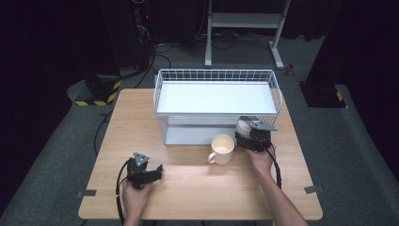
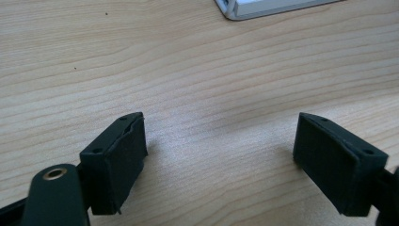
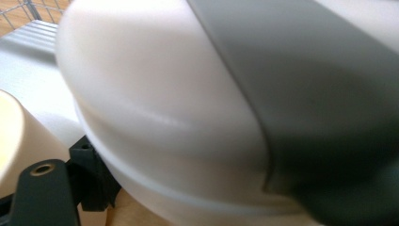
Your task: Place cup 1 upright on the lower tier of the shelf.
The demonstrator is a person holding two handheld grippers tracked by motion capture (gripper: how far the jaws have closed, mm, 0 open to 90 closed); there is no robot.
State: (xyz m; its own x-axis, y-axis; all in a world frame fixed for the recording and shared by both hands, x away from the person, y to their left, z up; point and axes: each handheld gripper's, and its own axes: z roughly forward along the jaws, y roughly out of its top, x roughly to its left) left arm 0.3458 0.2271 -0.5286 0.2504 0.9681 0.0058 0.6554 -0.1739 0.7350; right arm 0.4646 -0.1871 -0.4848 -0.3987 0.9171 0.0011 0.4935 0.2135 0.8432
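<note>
My right gripper (image 1: 245,131) reaches toward the front of the white wire basket (image 1: 216,74), where a round white and grey bowl (image 1: 243,125) sits at its tip. In the right gripper view this bowl (image 3: 164,108) lies very close between the jaws. One black fingertip (image 3: 91,176) shows beside its rim, the other is hidden, and I see no squeeze. A cream mug (image 1: 222,149) stands upright just left of that gripper, and its side (image 3: 9,136) also shows at the edge of the right gripper view. My left gripper (image 1: 157,170) rests near the table's front left, open (image 2: 219,155) over bare wood.
The basket has a white upper shelf (image 1: 214,96) and a lower white tray whose corner (image 2: 244,7) shows in the left gripper view. The wooden table (image 1: 197,188) ends close behind the basket. A metal stand (image 1: 244,21) and cables sit on the floor beyond.
</note>
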